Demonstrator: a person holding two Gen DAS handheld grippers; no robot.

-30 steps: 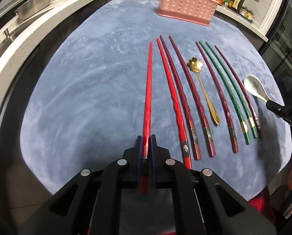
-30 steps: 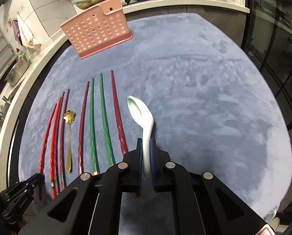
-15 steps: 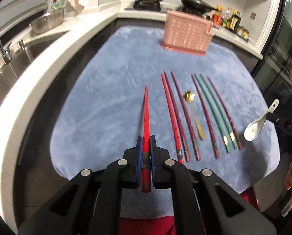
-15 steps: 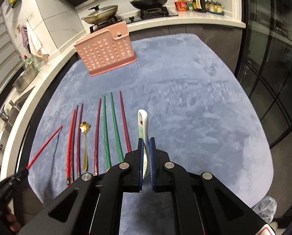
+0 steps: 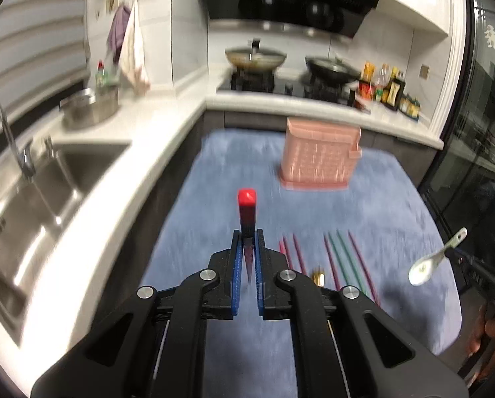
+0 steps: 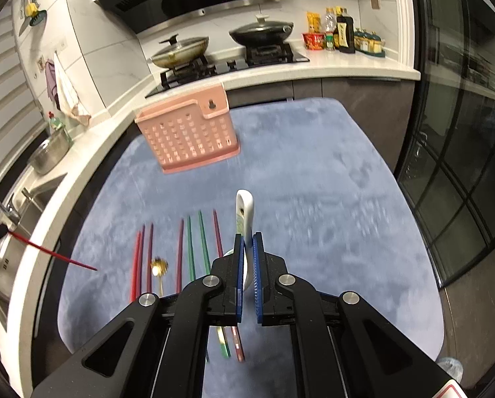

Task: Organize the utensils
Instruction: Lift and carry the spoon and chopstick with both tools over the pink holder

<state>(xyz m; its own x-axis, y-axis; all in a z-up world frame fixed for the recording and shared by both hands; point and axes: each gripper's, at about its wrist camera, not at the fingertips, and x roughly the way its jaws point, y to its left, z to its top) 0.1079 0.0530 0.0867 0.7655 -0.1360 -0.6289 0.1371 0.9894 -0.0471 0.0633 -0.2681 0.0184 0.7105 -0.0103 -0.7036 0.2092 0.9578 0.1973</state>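
Note:
My left gripper is shut on a red chopstick, held in the air with its blunt end up and its thin tip hanging below the jaws. My right gripper is shut on a white ceramic spoon, handle up and bowl down behind the fingers. The same spoon hangs at the right of the left wrist view. Several red, maroon and green chopsticks and a gold spoon lie in a row on the blue-grey mat. A pink perforated holder stands at the mat's far end.
A steel sink with a tap runs along the left counter, with a steel bowl behind it. Two lidded pans sit on the stove beyond the holder, bottles beside them. A dark glass door borders the right.
Both grippers have risen well above the mat. The red chopstick and the white spoon have come up off the mat with them, and both views now take in the stove and wall.

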